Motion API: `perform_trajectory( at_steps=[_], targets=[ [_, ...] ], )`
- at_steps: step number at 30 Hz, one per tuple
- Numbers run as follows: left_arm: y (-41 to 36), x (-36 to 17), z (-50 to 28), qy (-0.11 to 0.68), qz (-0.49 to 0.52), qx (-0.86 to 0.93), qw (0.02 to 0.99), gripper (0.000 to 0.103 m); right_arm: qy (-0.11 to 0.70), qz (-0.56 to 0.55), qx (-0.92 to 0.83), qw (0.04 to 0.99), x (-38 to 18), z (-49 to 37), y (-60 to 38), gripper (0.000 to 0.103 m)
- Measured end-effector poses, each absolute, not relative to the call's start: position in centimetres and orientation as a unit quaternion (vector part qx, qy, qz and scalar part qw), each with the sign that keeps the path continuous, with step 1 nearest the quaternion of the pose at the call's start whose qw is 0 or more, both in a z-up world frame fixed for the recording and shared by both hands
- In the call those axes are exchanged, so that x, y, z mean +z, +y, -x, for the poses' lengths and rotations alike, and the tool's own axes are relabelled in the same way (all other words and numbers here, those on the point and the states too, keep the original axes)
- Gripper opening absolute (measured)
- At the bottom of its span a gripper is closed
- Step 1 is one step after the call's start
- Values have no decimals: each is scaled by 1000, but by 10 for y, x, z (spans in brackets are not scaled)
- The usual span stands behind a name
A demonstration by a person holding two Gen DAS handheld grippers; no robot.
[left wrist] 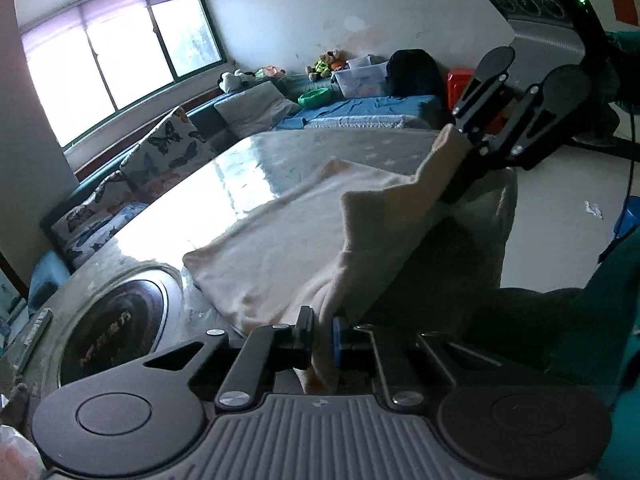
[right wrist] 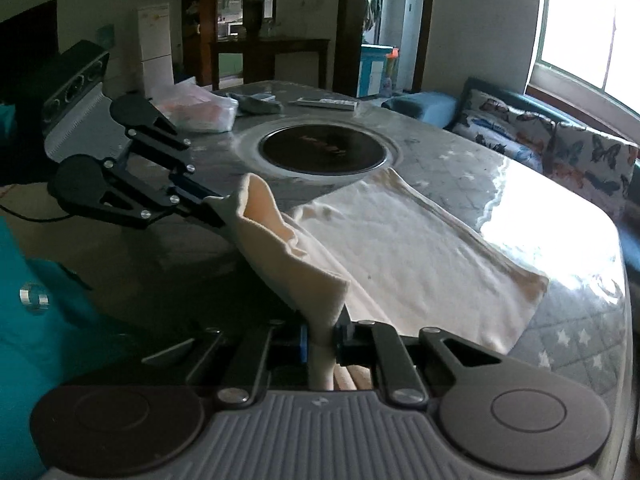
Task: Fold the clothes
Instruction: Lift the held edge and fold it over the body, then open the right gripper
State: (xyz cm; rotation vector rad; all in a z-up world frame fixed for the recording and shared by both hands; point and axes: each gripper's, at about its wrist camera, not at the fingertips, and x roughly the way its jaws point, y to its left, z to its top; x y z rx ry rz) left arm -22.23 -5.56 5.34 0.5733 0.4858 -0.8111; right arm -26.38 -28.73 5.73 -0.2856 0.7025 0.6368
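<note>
A cream cloth point(left wrist: 280, 240) lies spread on the grey table point(right wrist: 460, 160), its near edge lifted off the surface. In the left wrist view my left gripper point(left wrist: 322, 336) is shut on one corner of that edge, the fabric bunched between the pads. My right gripper point(left wrist: 454, 192) shows at the upper right, clamped on the other corner. In the right wrist view my right gripper point(right wrist: 322, 338) pinches the cloth point(right wrist: 420, 248), and my left gripper point(right wrist: 218, 216) holds the far end at the left. The raised edge sags between the two grippers.
A round black cooktop point(right wrist: 324, 152) is set into the table beyond the cloth. A plastic bag point(right wrist: 200, 114) and a remote point(right wrist: 328, 103) lie at the far end. A sofa with butterfly cushions point(right wrist: 580, 160) runs along the window side. A teal sleeve point(right wrist: 40, 320) is close by.
</note>
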Motion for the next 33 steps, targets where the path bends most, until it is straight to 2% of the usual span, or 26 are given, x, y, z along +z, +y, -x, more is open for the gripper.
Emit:
perform_trajectory(
  at_steps=[7, 15, 21, 25, 29, 30, 32, 33],
  targets=[
    [-71, 77, 186, 218, -252, -367, 869, 10, 327, 121, 285, 893, 84, 240, -298, 10],
    [-105, 81, 104, 216, -261, -341, 877, 10, 318, 105, 237, 912, 90, 164, -321, 10],
    [-130, 70, 36, 247, -261, -337, 870, 10, 337, 100, 203, 914, 78, 105, -336, 10],
    [-152, 48, -6, 268, -266, -320, 869, 11, 359, 91, 163, 915, 46, 70, -341, 10],
    [-164, 23, -36, 284, -263, -284, 877, 16, 379, 48, 124, 916, 9, 44, -349, 13],
    [-165, 18, -42, 293, -255, -276, 879, 18, 382, 36, 114, 917, 3, 40, -352, 21],
    [-164, 12, -48, 297, -251, -260, 884, 20, 382, 17, 89, 920, -6, 37, -358, 22],
    [-163, 10, -51, 297, -251, -251, 886, 22, 378, 7, 77, 922, -8, 37, -363, 26]
  ],
)
